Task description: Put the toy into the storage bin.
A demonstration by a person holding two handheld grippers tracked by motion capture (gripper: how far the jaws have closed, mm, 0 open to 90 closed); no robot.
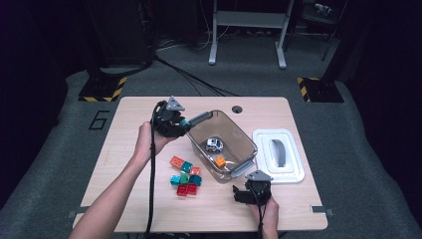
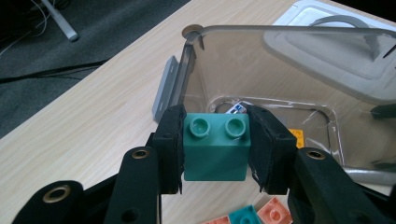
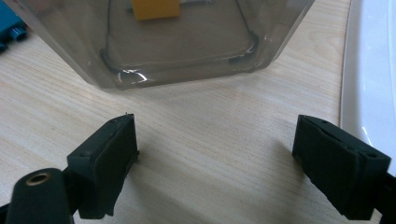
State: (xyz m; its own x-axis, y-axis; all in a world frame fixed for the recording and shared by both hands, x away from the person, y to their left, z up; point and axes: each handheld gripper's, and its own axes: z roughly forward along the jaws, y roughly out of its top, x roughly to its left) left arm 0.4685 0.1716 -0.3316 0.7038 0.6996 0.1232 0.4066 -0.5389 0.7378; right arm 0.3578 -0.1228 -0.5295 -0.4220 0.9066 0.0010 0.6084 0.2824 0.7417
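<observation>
Teal two-stud plastic building brick (image 2: 215, 148) sits lower centre of the left gripper view, clamped between the black pads of the left gripper (image 2: 215, 149), studs up, held off the table just outside the near wall of the clear smoky plastic bin (image 2: 261, 60). High view: left gripper (image 1: 185, 124) centre-left of frame, at the bin's (image 1: 247, 141) upper-left handle.

Bin contents: small white toy car (image 1: 214, 145) mid-floor, orange brick (image 1: 220, 161) toward the lower corner. Orange brick (image 3: 155, 8) also visible through the bin wall (image 3: 187, 42) at top of the right gripper view.

Right gripper (image 1: 252, 190) lower centre-right of the high view, below the bin's near corner; jaws spread wide, nothing between them but bare light wooden table (image 3: 205, 140).

Loose pile of red, teal, green and salmon bricks (image 1: 185, 174) on the table left of the bin. White plastic lid with grey handle (image 1: 277, 155) lies flat right of the bin
</observation>
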